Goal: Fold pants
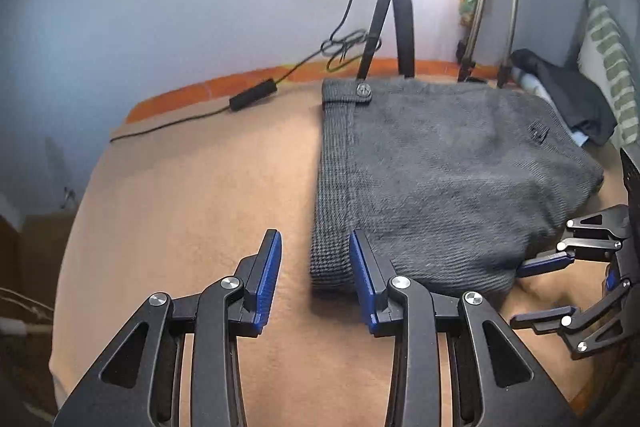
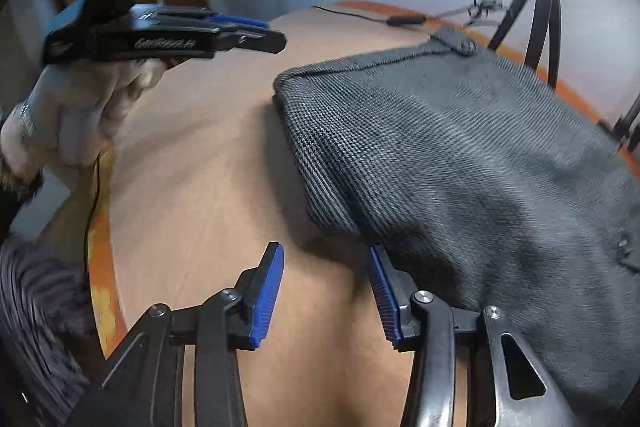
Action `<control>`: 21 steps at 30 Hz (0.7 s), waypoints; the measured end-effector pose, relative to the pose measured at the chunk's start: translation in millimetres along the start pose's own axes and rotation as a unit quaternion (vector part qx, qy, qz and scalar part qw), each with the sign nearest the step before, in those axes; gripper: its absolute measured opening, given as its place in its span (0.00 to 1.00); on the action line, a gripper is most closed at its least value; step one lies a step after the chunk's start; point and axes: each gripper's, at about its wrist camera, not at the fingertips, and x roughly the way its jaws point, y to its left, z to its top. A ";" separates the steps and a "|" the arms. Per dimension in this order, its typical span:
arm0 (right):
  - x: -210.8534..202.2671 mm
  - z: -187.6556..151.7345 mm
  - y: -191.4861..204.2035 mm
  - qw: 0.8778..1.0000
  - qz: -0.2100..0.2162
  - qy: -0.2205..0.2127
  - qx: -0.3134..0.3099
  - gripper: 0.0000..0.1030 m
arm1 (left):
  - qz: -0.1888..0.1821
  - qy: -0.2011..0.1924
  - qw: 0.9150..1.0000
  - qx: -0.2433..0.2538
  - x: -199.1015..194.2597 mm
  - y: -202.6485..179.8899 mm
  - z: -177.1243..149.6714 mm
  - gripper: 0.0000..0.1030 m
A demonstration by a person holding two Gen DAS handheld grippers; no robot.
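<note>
The dark grey pants (image 1: 440, 179) lie folded into a thick bundle on the tan blanket (image 1: 192, 195), waistband button at the far end. My left gripper (image 1: 314, 267) is open and empty, just off the bundle's near left corner. My right gripper (image 2: 326, 287) is open; its right finger (image 2: 384, 291) is tucked under the bundle's near edge (image 2: 460, 187), nothing pinched. In the left wrist view the right gripper (image 1: 544, 287) sits at the bundle's near right edge. In the right wrist view the left gripper (image 2: 240, 31) hovers above the blanket, held by a hand.
A black tripod (image 1: 392, 15) and light stands (image 1: 492, 7) stand behind the pants. A black cable with an inline box (image 1: 252, 95) runs along the blanket's far orange edge. Dark clothes and a striped cloth (image 1: 608, 67) lie at the far right.
</note>
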 end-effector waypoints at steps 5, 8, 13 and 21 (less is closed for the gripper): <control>11.9 4.2 1.3 0.999 0.003 -0.016 0.045 0.50 | -0.004 0.016 1.000 -0.007 10.2 3.0 -5.2 0.32; 14.7 5.9 3.5 0.998 -0.012 -0.017 0.052 0.16 | 0.004 0.018 1.000 0.003 11.6 -0.3 -5.8 0.32; -6.9 7.8 -6.5 0.990 0.064 -0.053 0.112 0.03 | 0.042 -0.001 0.999 0.021 1.4 -4.8 0.2 0.32; -37.0 -5.6 16.3 0.995 0.083 -0.010 0.052 0.38 | 0.003 -0.036 0.998 0.052 -10.7 -43.8 14.4 0.32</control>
